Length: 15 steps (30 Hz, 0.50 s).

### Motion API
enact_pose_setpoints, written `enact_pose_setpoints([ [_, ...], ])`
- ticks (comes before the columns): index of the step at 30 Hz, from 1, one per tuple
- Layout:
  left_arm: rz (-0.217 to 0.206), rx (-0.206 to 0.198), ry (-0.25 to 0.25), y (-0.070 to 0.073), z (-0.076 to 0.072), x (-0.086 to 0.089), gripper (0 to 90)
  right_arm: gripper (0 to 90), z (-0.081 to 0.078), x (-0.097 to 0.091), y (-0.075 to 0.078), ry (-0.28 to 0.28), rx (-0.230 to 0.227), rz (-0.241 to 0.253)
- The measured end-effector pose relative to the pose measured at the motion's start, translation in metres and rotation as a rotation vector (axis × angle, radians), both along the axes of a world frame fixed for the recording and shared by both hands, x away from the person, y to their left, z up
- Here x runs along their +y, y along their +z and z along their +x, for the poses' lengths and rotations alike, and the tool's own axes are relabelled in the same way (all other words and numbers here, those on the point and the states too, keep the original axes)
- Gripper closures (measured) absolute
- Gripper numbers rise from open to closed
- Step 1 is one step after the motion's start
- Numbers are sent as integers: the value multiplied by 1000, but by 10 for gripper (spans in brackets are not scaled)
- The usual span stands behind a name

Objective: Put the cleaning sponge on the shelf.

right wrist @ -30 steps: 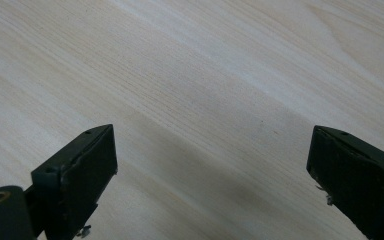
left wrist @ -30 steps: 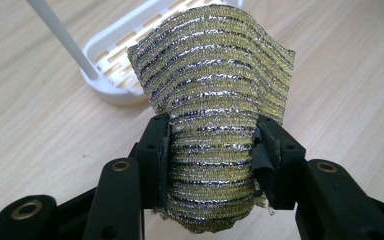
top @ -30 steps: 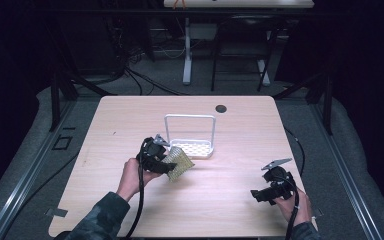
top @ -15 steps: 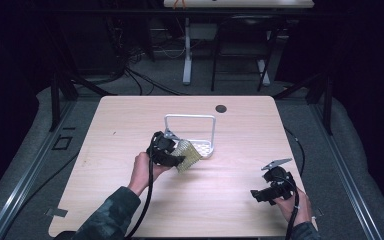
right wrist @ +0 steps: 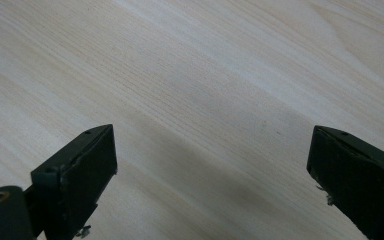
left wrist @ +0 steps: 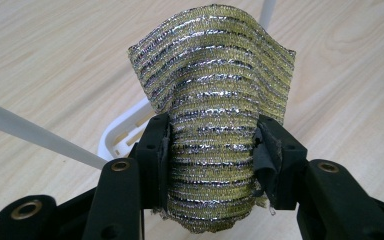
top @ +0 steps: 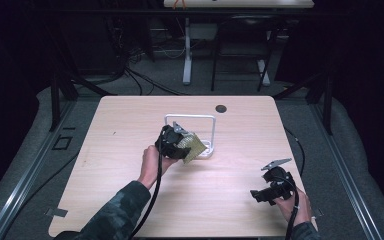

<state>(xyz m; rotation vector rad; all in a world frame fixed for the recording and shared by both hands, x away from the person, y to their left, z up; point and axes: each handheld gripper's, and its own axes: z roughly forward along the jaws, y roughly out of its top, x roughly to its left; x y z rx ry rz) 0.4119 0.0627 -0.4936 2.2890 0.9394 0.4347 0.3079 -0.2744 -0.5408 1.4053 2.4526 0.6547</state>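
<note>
My left tool [left wrist: 212, 150] was clamped on the scouring cloth [left wrist: 215, 105], a gold-and-silver woven pad, with one pad pressed into each side of its lower half. In the high view I had the cloth [top: 192, 146] lifted off the desk [top: 130, 125], right at the front of the white wire rack [top: 212, 131] and just above its base. The upper half stood free above the jaws and curled over in a soft wave, and the part between the pads bulged forward, so I judged it light, limp and easily squashed. It would not hold a shape by itself. The metallic weave looked rough enough to catch on the pads (a few loose threads hung by the right-hand jaw), so I did not expect it to slip. Snagging on the thin white rods of the rack seemed the likelier trouble. A bite across the middle, as I had it, looked sound; taking it by an edge would have let the rest flop and drag.

My right tool [top: 272, 187] rested low near the desk's front right corner, well apart from the rack. Its jaws stood wide apart with nothing between them but bare wood [right wrist: 205, 100].
</note>
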Motion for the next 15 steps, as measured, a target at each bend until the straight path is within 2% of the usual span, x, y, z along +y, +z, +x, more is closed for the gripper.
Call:
enact_pose_setpoints([
  [8, 32, -37, 25, -3, 8, -8, 540, 53, 0, -1, 0, 2, -1, -2],
  [15, 37, -33, 39, -9, 13, -11, 537, 53, 0, 0, -1, 7, -1, 6],
])
